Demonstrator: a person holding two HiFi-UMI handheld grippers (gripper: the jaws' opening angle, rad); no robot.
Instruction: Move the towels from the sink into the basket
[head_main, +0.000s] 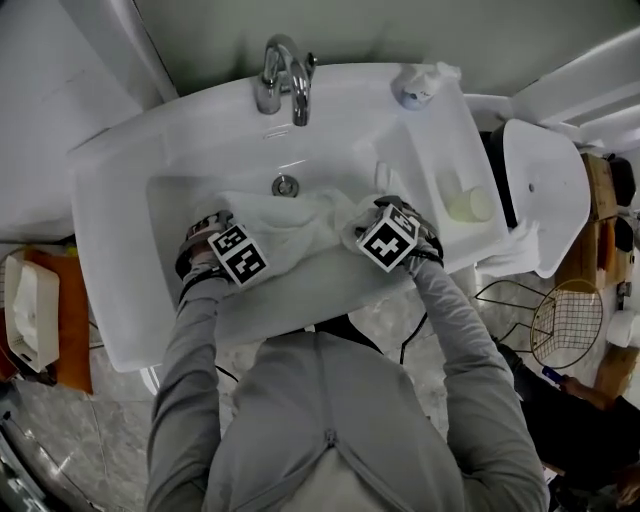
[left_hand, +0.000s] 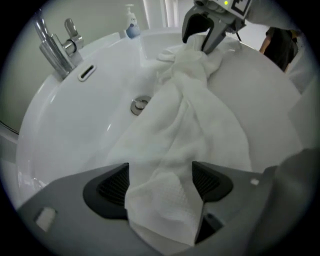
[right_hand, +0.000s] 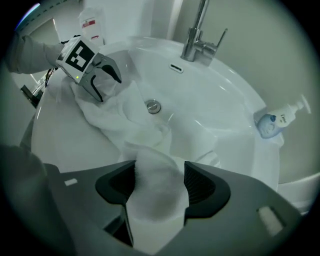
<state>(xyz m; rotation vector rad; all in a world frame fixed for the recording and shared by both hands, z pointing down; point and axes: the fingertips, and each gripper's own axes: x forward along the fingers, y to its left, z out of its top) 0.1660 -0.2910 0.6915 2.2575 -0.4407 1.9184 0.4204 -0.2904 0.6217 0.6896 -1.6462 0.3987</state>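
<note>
A white towel (head_main: 290, 228) lies crumpled and twisted across the basin of the white sink (head_main: 330, 130). My left gripper (head_main: 207, 228) points down into the basin at the towel's left end. In the left gripper view, the left gripper (left_hand: 160, 182) stands open with a fold of towel (left_hand: 190, 130) lying between its pads. My right gripper (head_main: 385, 215) points down at the towel's right end. It is open too (right_hand: 160, 182), and a hump of towel (right_hand: 152, 167) fills the gap. The wire basket (head_main: 565, 322) stands on the floor at the right.
The faucet (head_main: 285, 80) rises at the sink's back over the drain (head_main: 286, 185). A soap bottle (head_main: 415, 85) and a pale cup (head_main: 470, 205) sit on the sink's right ledge. A toilet (head_main: 545, 190) stands between the sink and the basket.
</note>
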